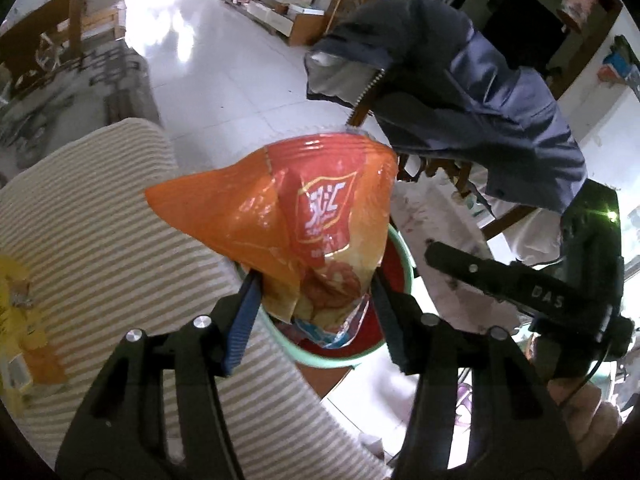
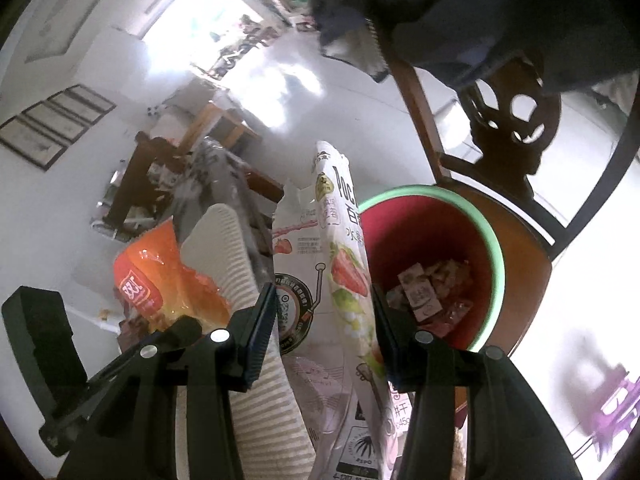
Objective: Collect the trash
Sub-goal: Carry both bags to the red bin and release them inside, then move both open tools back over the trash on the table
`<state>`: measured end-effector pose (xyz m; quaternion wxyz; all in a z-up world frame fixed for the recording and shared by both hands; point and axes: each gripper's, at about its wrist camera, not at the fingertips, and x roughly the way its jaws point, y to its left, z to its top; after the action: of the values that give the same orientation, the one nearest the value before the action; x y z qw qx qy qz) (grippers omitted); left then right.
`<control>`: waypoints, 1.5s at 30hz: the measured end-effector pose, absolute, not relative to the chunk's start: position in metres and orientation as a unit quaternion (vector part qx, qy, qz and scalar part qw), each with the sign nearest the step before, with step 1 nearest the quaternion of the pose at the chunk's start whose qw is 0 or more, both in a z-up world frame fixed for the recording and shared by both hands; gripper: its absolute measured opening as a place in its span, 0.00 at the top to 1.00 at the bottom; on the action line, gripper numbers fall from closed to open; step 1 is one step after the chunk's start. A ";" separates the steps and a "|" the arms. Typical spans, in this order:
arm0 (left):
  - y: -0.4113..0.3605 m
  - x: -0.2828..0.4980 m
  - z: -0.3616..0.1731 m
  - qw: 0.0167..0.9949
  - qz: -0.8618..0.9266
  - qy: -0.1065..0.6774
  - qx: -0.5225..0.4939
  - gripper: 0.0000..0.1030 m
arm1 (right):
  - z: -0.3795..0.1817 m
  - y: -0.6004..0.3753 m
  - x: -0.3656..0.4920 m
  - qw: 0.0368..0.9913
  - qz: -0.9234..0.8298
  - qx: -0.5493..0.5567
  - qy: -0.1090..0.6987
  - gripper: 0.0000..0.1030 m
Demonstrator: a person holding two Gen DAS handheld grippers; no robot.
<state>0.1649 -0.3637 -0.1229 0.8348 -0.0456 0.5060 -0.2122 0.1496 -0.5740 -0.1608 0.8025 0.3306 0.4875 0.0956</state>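
Note:
My left gripper (image 1: 314, 280) is shut on the lower end of a crumpled orange snack bag (image 1: 280, 208), which hangs over a red bin with a green rim (image 1: 402, 248). The right wrist view shows my right gripper (image 2: 322, 292) shut on a white strawberry snack box (image 2: 316, 240), just left of the bin's rim (image 2: 496, 248). Several wrappers lie inside the bin. The orange snack bag (image 2: 140, 280) shows at the left in that view. The right gripper's black body (image 1: 520, 292) shows at the right in the left wrist view.
The bin sits on the seat of a wooden chair (image 2: 500, 152) with a dark blue jacket (image 1: 460, 80) draped over its back. A beige striped cloth (image 1: 100, 240) covers the surface beside it, with yellow packaging (image 1: 16, 320) on it. White tiled floor (image 1: 220, 60) lies beyond.

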 end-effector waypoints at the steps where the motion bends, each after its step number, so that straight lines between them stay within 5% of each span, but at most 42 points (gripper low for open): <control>1: -0.368 0.167 -0.125 0.834 -0.213 0.507 -0.045 0.37 | -0.163 -0.577 0.152 0.802 0.091 0.331 0.488 0.53; 3: -0.372 0.170 -0.127 0.834 -0.211 0.508 -0.045 0.26 | -0.165 -0.581 0.156 0.803 0.081 0.331 0.489 0.34; 5: -0.371 0.170 -0.127 0.834 -0.212 0.508 -0.045 0.26 | -0.165 -0.586 0.156 0.805 0.071 0.338 0.483 0.27; 26: -0.284 0.140 -0.091 0.869 -0.170 0.461 -0.055 0.26 | -0.138 -0.516 0.144 0.814 0.108 0.315 0.476 0.26; 45: -0.089 0.068 -0.105 0.879 -0.066 0.462 -0.102 0.26 | -0.128 -0.340 0.108 0.812 0.167 0.247 0.502 0.22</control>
<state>0.0682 -0.0891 -0.1050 0.8787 -0.1016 0.4618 -0.0660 0.1080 -0.3397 -0.1283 0.8121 0.2473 0.5016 0.1668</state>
